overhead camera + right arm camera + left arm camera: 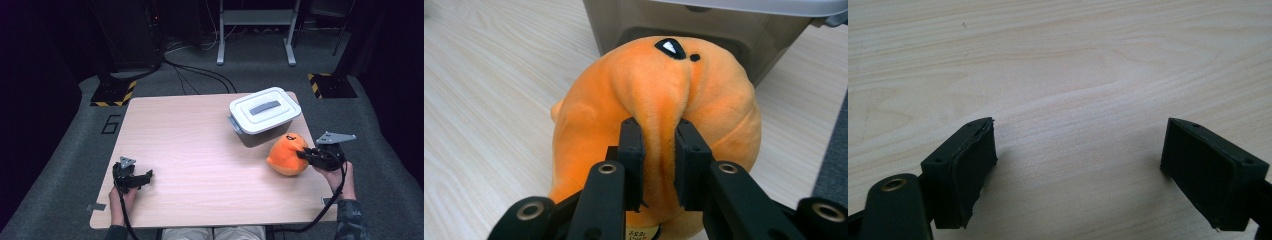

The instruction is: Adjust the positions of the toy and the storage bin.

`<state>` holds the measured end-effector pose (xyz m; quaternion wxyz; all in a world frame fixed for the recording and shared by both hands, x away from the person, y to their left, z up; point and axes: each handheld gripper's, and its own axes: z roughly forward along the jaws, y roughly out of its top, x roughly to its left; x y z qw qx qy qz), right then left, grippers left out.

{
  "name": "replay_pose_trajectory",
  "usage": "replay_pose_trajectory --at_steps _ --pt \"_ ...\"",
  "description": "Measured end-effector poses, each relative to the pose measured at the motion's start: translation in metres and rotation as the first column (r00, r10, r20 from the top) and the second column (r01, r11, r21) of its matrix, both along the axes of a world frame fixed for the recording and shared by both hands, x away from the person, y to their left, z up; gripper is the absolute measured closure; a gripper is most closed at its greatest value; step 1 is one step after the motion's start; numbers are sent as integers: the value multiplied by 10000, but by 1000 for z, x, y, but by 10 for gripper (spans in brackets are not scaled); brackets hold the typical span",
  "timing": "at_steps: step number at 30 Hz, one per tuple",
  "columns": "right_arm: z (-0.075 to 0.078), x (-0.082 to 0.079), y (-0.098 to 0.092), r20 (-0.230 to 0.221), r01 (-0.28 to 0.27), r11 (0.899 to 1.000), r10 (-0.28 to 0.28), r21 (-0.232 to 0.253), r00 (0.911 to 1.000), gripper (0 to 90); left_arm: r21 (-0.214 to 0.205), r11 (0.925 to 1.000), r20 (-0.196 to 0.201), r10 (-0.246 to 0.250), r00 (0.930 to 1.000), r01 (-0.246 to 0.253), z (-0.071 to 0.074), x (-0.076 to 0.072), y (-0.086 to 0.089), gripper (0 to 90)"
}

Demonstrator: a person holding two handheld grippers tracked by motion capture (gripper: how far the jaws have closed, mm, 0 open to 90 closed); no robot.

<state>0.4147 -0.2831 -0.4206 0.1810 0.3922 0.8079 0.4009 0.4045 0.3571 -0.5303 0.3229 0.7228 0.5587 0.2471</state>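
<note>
At the near left corner of the pale wooden table [200, 150], the left gripper [134, 179] rests low over the bare wood with its jaws standing wide apart and nothing between them; in the left gripper view only wood grain lies beyond its two black pads [975, 165]. This gripper is well apart from the work. On the near right side, the right gripper [306, 153] is closed on a fold of the round orange plush toy [287, 154], and in the right gripper view its jaws pinch a raised ridge of the soft fabric on the top of the toy [659, 100], so the body of the toy bulges out on both sides of the pinch. The toy lies directly in front of this gripper and toward the middle of the table from the hand that holds it. It seems to sit on the table or just above it; the pictures do not settle this. Just behind the toy, farther from the person, stands the grey plastic storage box [260, 132], near the toy's far side, with its white lid [265, 109] shut on top. The relation that matters is this: the box is straight beyond the toy along the line of the right gripper, and the lid is on. Judging from this, the toy cannot go inside until the lid comes off, and the free left gripper is the far one from the box.
</note>
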Motion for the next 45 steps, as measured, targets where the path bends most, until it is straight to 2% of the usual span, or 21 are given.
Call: replay_pose_trajectory --at_steps 5,9,12,14,17,20,23,27,30,34,40,43,45 --pt "2 7 -10 -57 29 10000 -29 -15 10000 765 1 10000 -1 -1 10000 1 0 0 0 144" --pt "-6 15 -15 -282 97 9998 -102 -189 9995 765 -1 10000 0 0 10000 0 0 0 0 144" --pt "-15 20 -15 -431 341 9985 -359 -431 9984 761 -2 10000 0 2 10000 -2 0 0 0 144" --pt "-19 21 -19 -348 704 9970 -715 -321 9968 747 1 10000 -2 -2 10000 2 0 0 0 143" --pt "-22 20 -21 -309 1175 9918 -1192 -504 9924 672 2 10000 1 -1 10000 1 0 0 0 144" --pt "-22 17 -24 -384 1497 9875 -1517 -490 9877 549 2 10000 0 0 10000 0 0 0 0 144" --pt "-22 14 -26 -325 1848 9824 -1856 -265 9821 446 1 10000 0 0 10000 0 0 0 0 144" --pt "-21 8 -27 -282 2244 9745 -2244 -31 9741 360 2 10000 -1 1 10000 -1 0 0 0 144" --pt "-21 5 -27 -298 2359 9716 -2354 170 9714 291 1 10000 -1 -1 10000 1 0 0 0 144" --pt "-19 -1 -23 -348 2379 9704 -2365 427 9710 220 2 10000 -1 -1 10000 1 0 0 0 144" --pt "-16 -15 -7 -122 2369 9700 -2366 548 9715 164 3 10000 -1 -1 10000 1 0 0 0 144" --pt "-14 -23 4 52 2177 9738 -2185 655 9758 156 1 10000 -1 0 10000 0 0 0 0 144" --pt "-13 -28 16 -5 1957 9782 -1962 701 9806 148 0 10000 0 -1 10000 1 0 0 0 144"
